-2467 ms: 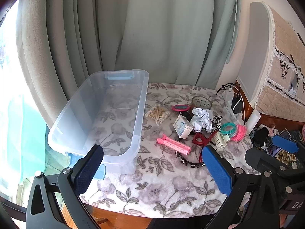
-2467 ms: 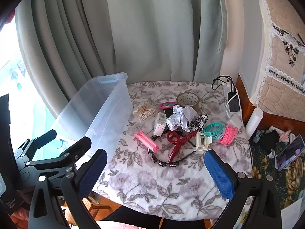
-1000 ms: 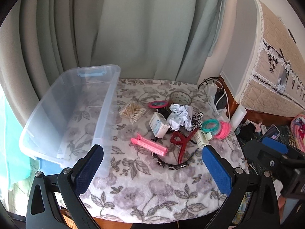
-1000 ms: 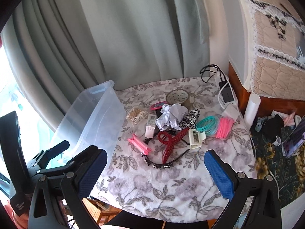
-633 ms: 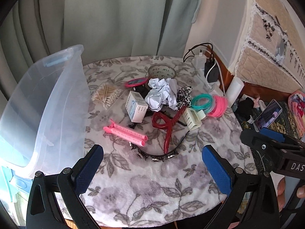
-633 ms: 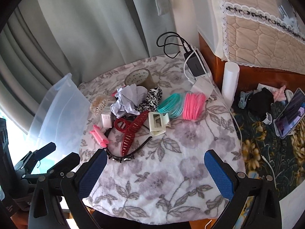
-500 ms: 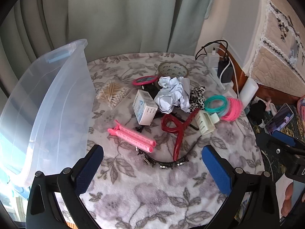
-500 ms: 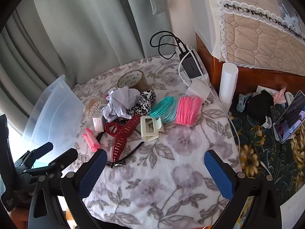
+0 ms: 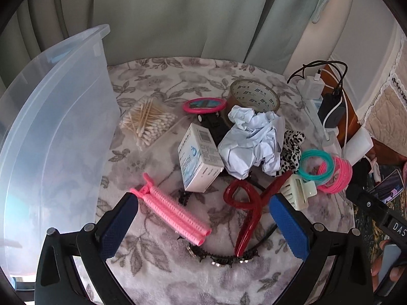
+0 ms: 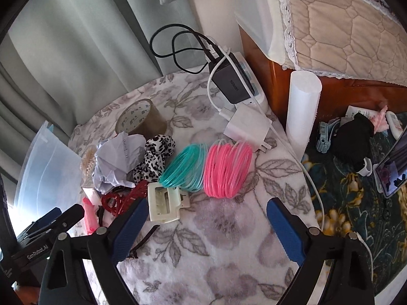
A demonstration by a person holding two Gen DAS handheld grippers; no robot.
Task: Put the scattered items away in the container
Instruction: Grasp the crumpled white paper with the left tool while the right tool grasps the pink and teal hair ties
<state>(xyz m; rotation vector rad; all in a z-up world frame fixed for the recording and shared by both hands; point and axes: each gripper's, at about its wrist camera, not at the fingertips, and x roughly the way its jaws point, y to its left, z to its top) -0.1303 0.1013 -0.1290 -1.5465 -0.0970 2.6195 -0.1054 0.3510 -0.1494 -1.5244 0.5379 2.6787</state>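
Note:
A clear plastic bin (image 9: pixel 51 132) stands at the table's left. Scattered beside it lie a pink hair clip (image 9: pixel 173 211), a white box (image 9: pixel 201 160), cotton swabs (image 9: pixel 147 122), crumpled paper (image 9: pixel 251 139), a red claw clip (image 9: pixel 246 208), a black headband (image 9: pixel 229 256) and a tape roll (image 9: pixel 254 96). My left gripper (image 9: pixel 203 228) hangs open just above the pink clip and red claw clip. My right gripper (image 10: pixel 206 231) is open over bare cloth, just in front of the teal bangles (image 10: pixel 185 167), pink bangles (image 10: pixel 226 167) and cream claw clip (image 10: pixel 164 200).
A power strip with chargers and cables (image 10: pixel 234 81) sits at the table's far right edge. A white cylinder (image 10: pixel 302 114) stands beside the table. A leopard scrunchie (image 10: pixel 155 157) lies by the paper. Curtains (image 9: pixel 178 12) hang behind; a phone (image 10: pixel 391 167) rests on the floor.
Both grippers have moved forward and down toward the items, which now look larger. The left view swung right off the bin; the right one closed in on the bangles. Both stay open.

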